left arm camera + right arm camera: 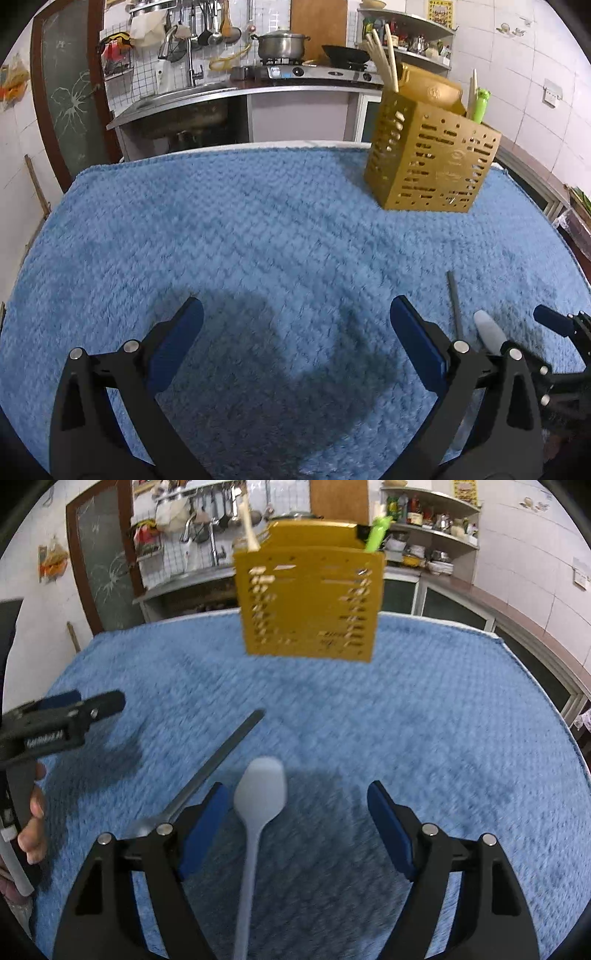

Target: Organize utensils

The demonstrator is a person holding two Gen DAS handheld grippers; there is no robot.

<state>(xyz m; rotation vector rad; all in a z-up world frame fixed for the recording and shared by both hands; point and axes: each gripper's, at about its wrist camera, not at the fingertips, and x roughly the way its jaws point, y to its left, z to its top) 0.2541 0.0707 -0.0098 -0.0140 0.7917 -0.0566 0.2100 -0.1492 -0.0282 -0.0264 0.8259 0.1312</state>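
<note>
A gold perforated utensil holder point(432, 158) stands at the far right of the blue towel; it also shows in the right wrist view point(308, 602), with chopsticks point(384, 55) and a green utensil point(376, 535) in it. A white spoon point(258, 805) lies on the towel between the open jaws of my right gripper point(297, 812), nearer the left finger. A grey metal utensil point(218, 764) lies just left of that finger. My left gripper point(295, 332) is open and empty over bare towel, left of both utensils point(454, 306).
The blue towel point(221, 229) covers the whole table. Behind it stand a sink counter point(177, 99), a stove with a pot point(282, 44) and a wok, and shelves at the right. A hand holds the left gripper's handle point(33, 812).
</note>
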